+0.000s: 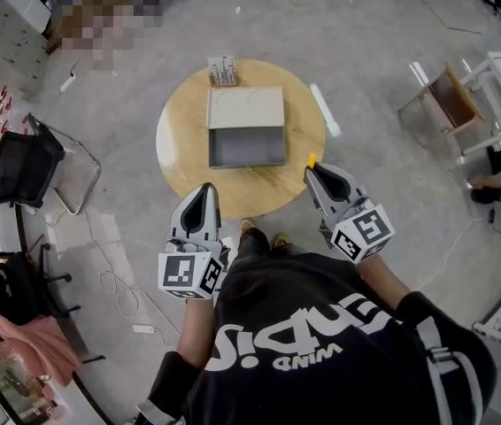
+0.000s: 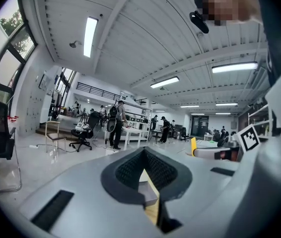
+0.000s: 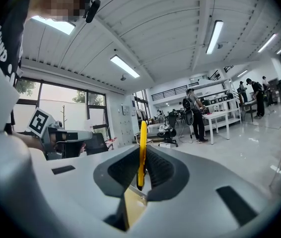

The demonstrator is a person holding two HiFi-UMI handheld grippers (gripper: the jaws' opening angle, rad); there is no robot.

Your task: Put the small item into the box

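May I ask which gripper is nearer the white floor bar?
Right. The right gripper sits just short of the white bar; the left gripper is far left.

Head view: bright, even overhead light. Shadows on the concrete floor [image 1: 366, 60] are faint and soft-edged, and straight lines bow toward the frame edges.

Both gripper views: strong fisheye, with black vignette in the corners. Ceiling strip lights [image 2: 90, 36] clip to white, and a window [image 2: 9, 26] adds daylight. The polished floor [image 3: 279, 167] carries glare patches. The left gripper [image 2: 145, 170] and right gripper [image 3: 139, 175] look slightly soft close to the lens, possibly defocus.
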